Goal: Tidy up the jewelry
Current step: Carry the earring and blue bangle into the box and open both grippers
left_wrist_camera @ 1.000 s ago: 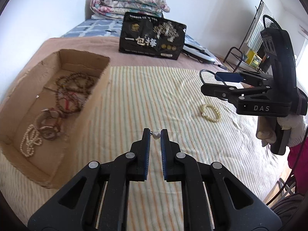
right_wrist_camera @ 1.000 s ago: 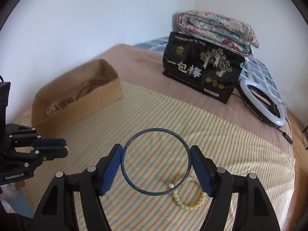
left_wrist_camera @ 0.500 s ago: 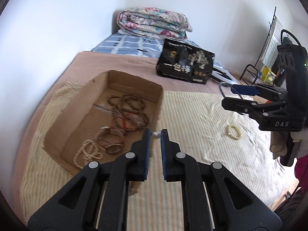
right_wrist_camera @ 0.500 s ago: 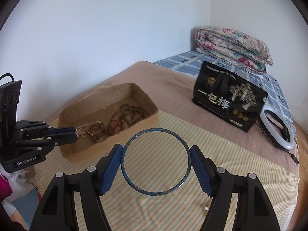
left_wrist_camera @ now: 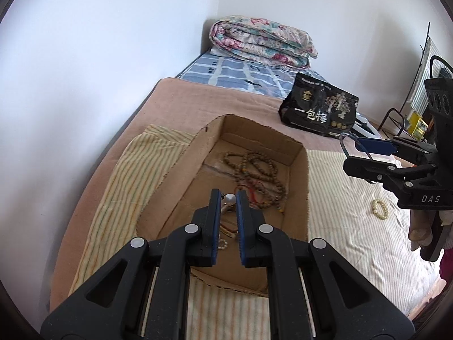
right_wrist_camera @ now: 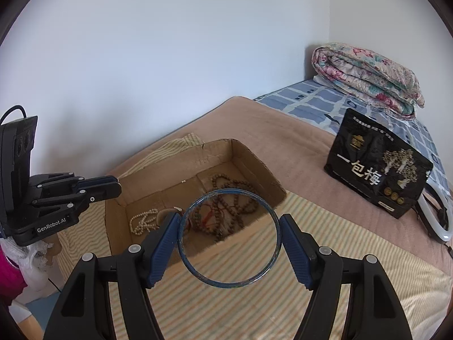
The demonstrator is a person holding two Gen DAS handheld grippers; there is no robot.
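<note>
My left gripper point(left_wrist_camera: 228, 198) is shut on a small white pearl point(left_wrist_camera: 230, 198) and holds it above the open cardboard box point(left_wrist_camera: 300, 153). The box holds brown bead strands point(left_wrist_camera: 260, 170) and a white pearl strand point(right_wrist_camera: 144, 221). My right gripper point(right_wrist_camera: 230, 235) is shut on a thin blue bangle point(right_wrist_camera: 195, 272), held in the air just right of the box point(right_wrist_camera: 271, 178). It also shows in the left wrist view point(left_wrist_camera: 365, 155). A cream bead bracelet point(left_wrist_camera: 379, 209) lies on the striped cloth point(left_wrist_camera: 339, 221) to the right.
A black printed bag point(left_wrist_camera: 318, 110) stands behind the box on the brown blanket point(right_wrist_camera: 254, 124). A folded floral quilt point(left_wrist_camera: 260, 42) lies at the bed's head. A white ring light point(right_wrist_camera: 436, 215) lies right of the bag. A wall runs along the left.
Both grippers have moved left toward the box. The left gripper with the pearl now hangs over the box's inside; the right gripper with the bangle is nearer its right wall.
</note>
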